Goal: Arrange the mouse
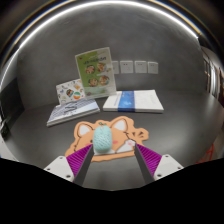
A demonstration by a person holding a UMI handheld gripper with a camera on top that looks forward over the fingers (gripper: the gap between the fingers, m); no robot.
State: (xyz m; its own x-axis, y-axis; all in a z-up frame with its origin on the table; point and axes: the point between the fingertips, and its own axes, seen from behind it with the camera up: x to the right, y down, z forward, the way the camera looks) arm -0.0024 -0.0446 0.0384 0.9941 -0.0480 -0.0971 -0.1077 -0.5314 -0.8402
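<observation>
Mouse, pale teal, sits on an orange cat-shaped pad on the bench, between the gripper jaws, which stand wide (no contact visible); off-centre closing could skid it sideways.

Mouse lower end hidden behind fingers; booklet print illegible

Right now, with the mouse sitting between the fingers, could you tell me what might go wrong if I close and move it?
1. The light blue mouse stands between the hand-held gripper fingers, which are open; its rounded shell could slip out as they close.
2. It rests on an orange animal-shaped mouse pad; the fingers could catch the pad and drag it.
3. An open booklet lies just beyond, so a forward push might hit it.
</observation>
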